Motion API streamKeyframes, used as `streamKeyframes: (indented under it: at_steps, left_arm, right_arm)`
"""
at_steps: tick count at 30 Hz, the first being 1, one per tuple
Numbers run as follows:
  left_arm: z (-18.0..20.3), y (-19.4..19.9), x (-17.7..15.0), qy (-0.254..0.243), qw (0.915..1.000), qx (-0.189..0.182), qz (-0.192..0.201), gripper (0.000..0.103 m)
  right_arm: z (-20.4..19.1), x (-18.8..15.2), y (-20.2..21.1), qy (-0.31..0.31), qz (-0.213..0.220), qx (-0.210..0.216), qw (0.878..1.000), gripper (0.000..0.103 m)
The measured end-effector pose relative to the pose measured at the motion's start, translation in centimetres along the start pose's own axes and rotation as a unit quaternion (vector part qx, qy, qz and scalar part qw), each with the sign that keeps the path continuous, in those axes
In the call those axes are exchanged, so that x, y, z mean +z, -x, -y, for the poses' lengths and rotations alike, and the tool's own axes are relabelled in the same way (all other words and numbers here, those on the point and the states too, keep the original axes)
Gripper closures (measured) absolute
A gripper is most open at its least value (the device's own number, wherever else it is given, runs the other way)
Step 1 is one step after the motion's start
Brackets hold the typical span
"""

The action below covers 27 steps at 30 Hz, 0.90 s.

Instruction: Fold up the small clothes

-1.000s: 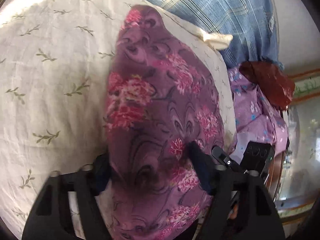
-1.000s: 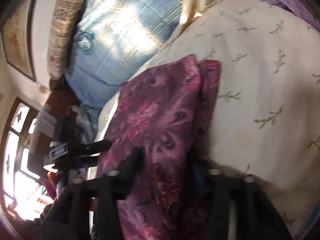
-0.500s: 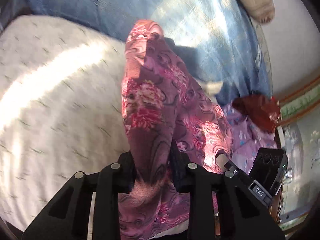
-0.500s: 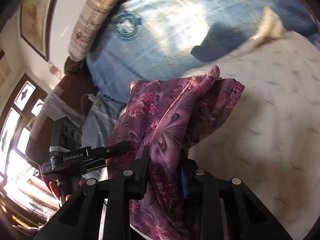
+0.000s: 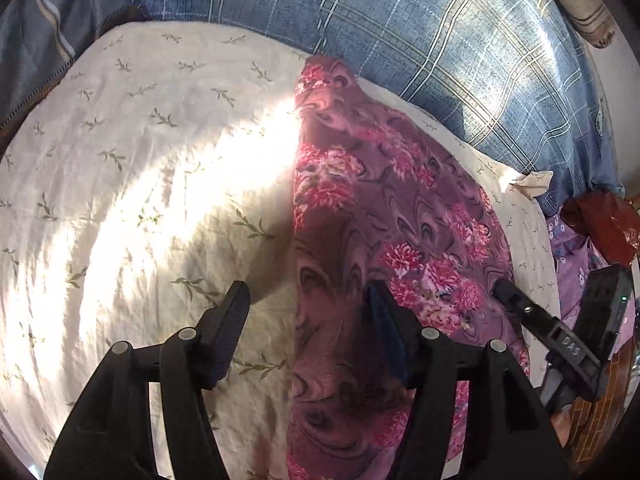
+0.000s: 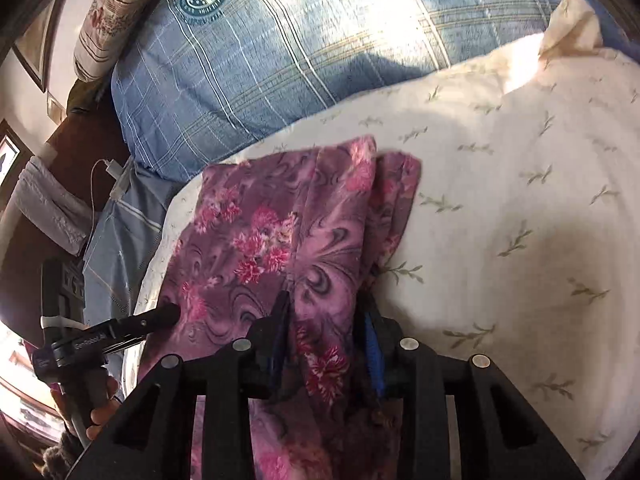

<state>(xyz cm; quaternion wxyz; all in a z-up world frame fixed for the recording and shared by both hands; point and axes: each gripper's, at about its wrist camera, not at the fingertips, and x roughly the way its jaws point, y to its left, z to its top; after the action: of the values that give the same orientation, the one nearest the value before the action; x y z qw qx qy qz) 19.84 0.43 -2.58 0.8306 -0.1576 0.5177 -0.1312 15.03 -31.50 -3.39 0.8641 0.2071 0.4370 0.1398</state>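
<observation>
The garment (image 5: 384, 216), a purple floral piece folded into a long strip, is lying on the cream pillow (image 5: 160, 168) along the pillow's right-hand edge as the left wrist view shows it. Its long axis is running from the near edge under the grippers toward the far edge, with the narrow far end pointing at the blue plaid bedding (image 5: 440, 40) and stopping just short of the pillow's far edge. In the right wrist view the garment (image 6: 280, 232) is showing a lengthwise fold, with a second layer peeking out along its right side, and it is sitting near the pillow's (image 6: 520, 200) left edge. The left gripper (image 5: 306, 300) is hanging over the garment's near end with its jaws spread, having just been opening: the left finger is standing over bare pillow, clear of the cloth, and the right finger is over the cloth, so nothing is being pinched. The right gripper (image 6: 326, 312) has also just been easing open, yet a band of the garment is still filling the gap between its fingers and both pads are lying against the cloth. Sunlight is falling across the pillow's middle. Beyond the pillow's right corner a lilac cloth (image 5: 576, 256) and a dark red item (image 5: 600, 224) are lying on the bed.
</observation>
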Motion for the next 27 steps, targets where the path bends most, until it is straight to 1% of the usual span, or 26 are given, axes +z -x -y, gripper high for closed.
streamKeyframes:
  at_steps: [1, 3, 5, 6, 7, 8, 9, 10, 11, 12, 13, 14, 16, 17, 18, 19, 21, 23, 24, 25, 26, 27]
  left_arm:
    - [0.4, 0.5, -0.2, -0.006, 1.0, -0.002, 0.004, 0.043]
    - [0.8, 1.8, -1.0, -0.015, 0.9998, -0.01, 0.01, 0.042]
    - [1.0, 3.2, -2.6, -0.018, 0.9993, -0.032, 0.009, 0.04]
    - [1.0, 3.8, -3.7, -0.02, 0.999, -0.039, 0.007, 0.037]
    - [1.4, 4.1, -4.9, -0.021, 0.9988, -0.045, 0.005, 0.034]
    - [1.4, 4.2, -5.7, -0.025, 0.9987, -0.045, 0.003, 0.034]
    - [1.6, 4.1, -6.7, -0.033, 0.9988, -0.037, -0.001, 0.034]
    - [1.6, 3.8, -7.3, -0.038, 0.9989, -0.026, -0.004, 0.034]
    - [1.5, 3.0, -7.9, -0.045, 0.9989, -0.007, -0.011, 0.034]
    - [1.1, 2.2, -8.2, -0.045, 0.9988, 0.0, -0.019, 0.033]
    - [0.7, 1.7, -8.4, -0.038, 0.9991, -0.006, -0.02, 0.033]
    - [0.6, 1.9, -8.6, -0.031, 0.9994, -0.008, -0.011, 0.033]
    - [0.8, 2.6, -8.9, -0.03, 0.9994, -0.002, -0.014, 0.034]
    - [0.9, 3.1, -9.2, -0.029, 0.9995, -0.005, -0.014, 0.035]
    - [1.0, 3.5, -9.4, -0.03, 0.9995, -0.007, -0.012, 0.035]
    - [1.1, 4.2, -9.9, -0.031, 0.9995, -0.007, -0.008, 0.035]
    - [1.6, 5.3, -10.6, -0.045, 0.9989, -0.004, 0.011, 0.034]
    - [2.1, 5.7, -11.4, -0.068, 0.9972, 0.021, 0.019, 0.034]
    - [2.1, 5.5, -11.7, -0.073, 0.9968, 0.027, 0.017, 0.034]
    - [2.0, 5.3, -12.0, -0.074, 0.9967, 0.031, 0.011, 0.034]
    - [2.0, 5.0, -12.2, -0.07, 0.997, 0.032, 0.003, 0.034]
    - [2.0, 4.9, -12.4, -0.066, 0.9974, 0.03, 0.0, 0.034]
  right_arm:
    - [-0.5, -0.1, 0.9, 0.007, 0.009, -0.005, 1.0, 0.065]
    - [-1.0, -0.6, 3.1, 0.017, 0.027, 0.002, 0.999, 0.065]
    - [-1.5, -1.1, 4.4, 0.019, 0.031, 0.019, 0.999, 0.065]
    - [-2.1, -1.7, 4.9, 0.023, 0.028, 0.024, 0.999, 0.064]
    - [-2.5, -2.6, 5.3, 0.029, 0.026, 0.021, 0.999, 0.062]
    - [-2.7, -3.7, 5.3, 0.036, 0.022, 0.011, 0.999, 0.06]
    - [-2.6, -4.4, 5.2, 0.04, 0.016, -0.004, 0.999, 0.06]
    - [-2.2, -5.2, 4.7, 0.038, 0.006, -0.021, 0.999, 0.066]
    - [-1.6, -5.8, 4.2, 0.032, -0.006, -0.028, 0.999, 0.077]
    - [-1.0, -6.0, 3.5, 0.025, -0.009, -0.019, 0.999, 0.086]
    - [-0.9, -6.0, 3.3, 0.026, -0.001, -0.022, 0.999, 0.088]
    - [-0.6, -5.9, 3.2, 0.028, 0.004, -0.024, 0.999, 0.087]
    - [-0.6, -5.8, 3.2, 0.01, -0.001, -0.025, 1.0, 0.085]
    - [-1.2, -5.8, 3.7, 0.014, -0.002, -0.034, 0.999, 0.083]
    - [-1.6, -5.9, 4.3, 0.021, 0.003, -0.04, 0.999, 0.078]
    - [-2.0, -6.2, 5.3, 0.026, 0.013, -0.045, 0.999, 0.078]
    - [-2.5, -7.2, 7.3, 0.024, 0.033, -0.021, 0.999, 0.078]
    - [-2.5, -8.5, 8.5, 0.018, 0.045, -0.012, 0.999, 0.077]
    - [-2.4, -8.9, 8.3, 0.018, 0.038, -0.015, 0.999, 0.074]
    - [-2.2, -9.4, 7.6, 0.017, 0.02, -0.026, 0.999, 0.073]
    - [-1.8, -9.8, 6.5, 0.012, -0.005, -0.048, 0.999, 0.073]
    - [-1.3, -10.0, 5.9, 0.001, -0.024, -0.057, 0.998, 0.073]
